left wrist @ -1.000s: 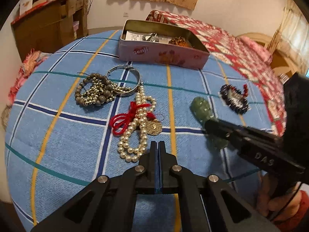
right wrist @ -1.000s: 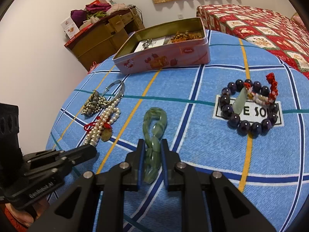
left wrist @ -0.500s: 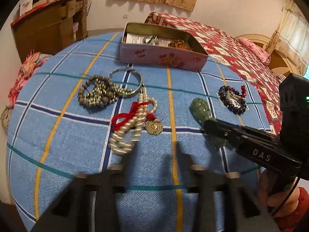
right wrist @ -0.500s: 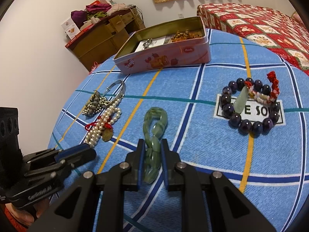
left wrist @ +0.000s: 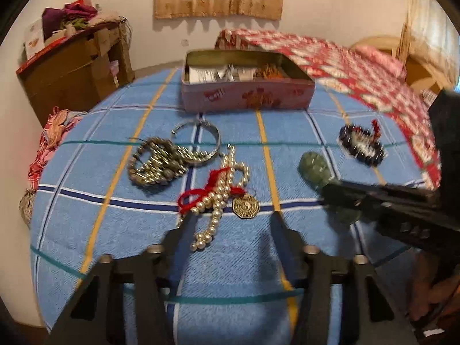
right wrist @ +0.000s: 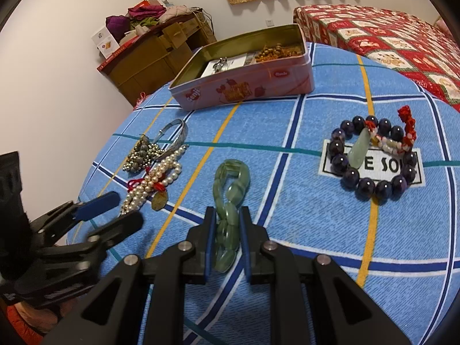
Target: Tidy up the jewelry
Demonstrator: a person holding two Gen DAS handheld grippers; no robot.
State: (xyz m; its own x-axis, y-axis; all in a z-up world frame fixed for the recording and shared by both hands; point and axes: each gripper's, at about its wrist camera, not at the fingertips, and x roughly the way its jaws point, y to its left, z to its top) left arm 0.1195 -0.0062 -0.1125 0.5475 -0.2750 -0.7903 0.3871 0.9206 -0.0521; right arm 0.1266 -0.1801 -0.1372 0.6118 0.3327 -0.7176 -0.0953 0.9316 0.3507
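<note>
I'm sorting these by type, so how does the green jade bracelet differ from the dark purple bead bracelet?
The green jade bracelet is flat links, sits between the right gripper fingers; the dark purple bead bracelet is round beads, lies free, ringing a pale pendant. Both rest on the blue cloth.

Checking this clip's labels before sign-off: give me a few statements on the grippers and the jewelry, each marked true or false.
1. The right gripper is closed on the green jade bracelet. True.
2. The left gripper is shut. False: its jaws stand wide apart near the pearl necklace.
3. The pink tin has its lid on. False: it is open, with items inside.
4. The dark bead bracelet lies on the blue cloth, outside the tin. True.
</note>
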